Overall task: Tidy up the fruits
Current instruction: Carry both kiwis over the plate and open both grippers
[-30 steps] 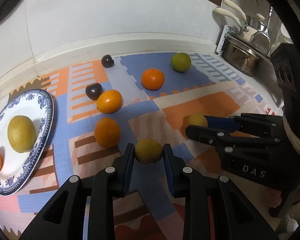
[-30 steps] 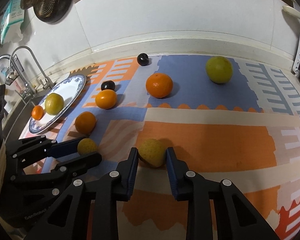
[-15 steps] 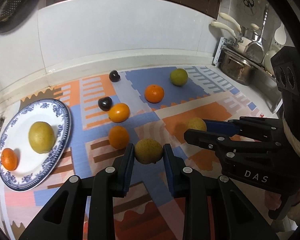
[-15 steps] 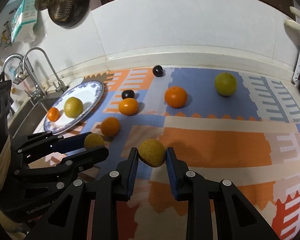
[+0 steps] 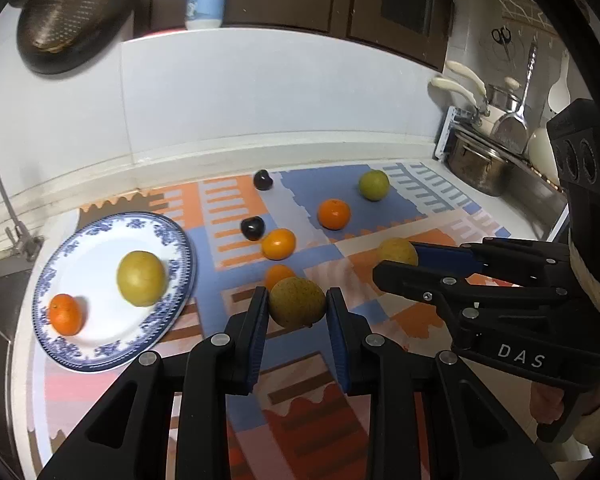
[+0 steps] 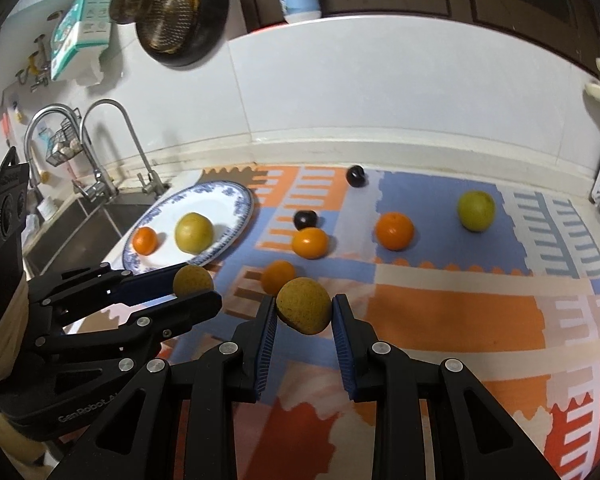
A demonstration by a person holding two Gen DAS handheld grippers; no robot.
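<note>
My left gripper (image 5: 297, 312) is shut on a speckled brown pear (image 5: 297, 302) and holds it above the mat. My right gripper (image 6: 304, 316) is shut on a second brown pear (image 6: 304, 305), also lifted; it shows in the left wrist view (image 5: 398, 251). The blue-and-white plate (image 5: 92, 236) at the left holds a yellow-green pear (image 5: 141, 278) and a small orange (image 5: 65, 314). Three oranges (image 6: 394, 230) (image 6: 309, 243) (image 6: 278, 277), two dark plums (image 6: 305, 219) (image 6: 356, 176) and a green fruit (image 6: 476, 210) lie on the patterned mat (image 6: 460, 320).
A sink (image 6: 80, 220) with taps (image 6: 112, 140) lies left of the plate. Pots (image 5: 476, 164) and utensils stand at the right end of the counter. A white tiled wall (image 5: 260, 92) backs the counter. A strainer (image 6: 172, 28) hangs above.
Both grippers have risen from the mat, each with its pear; the counter and fruits look farther away and the wall and cupboards have come into view.
</note>
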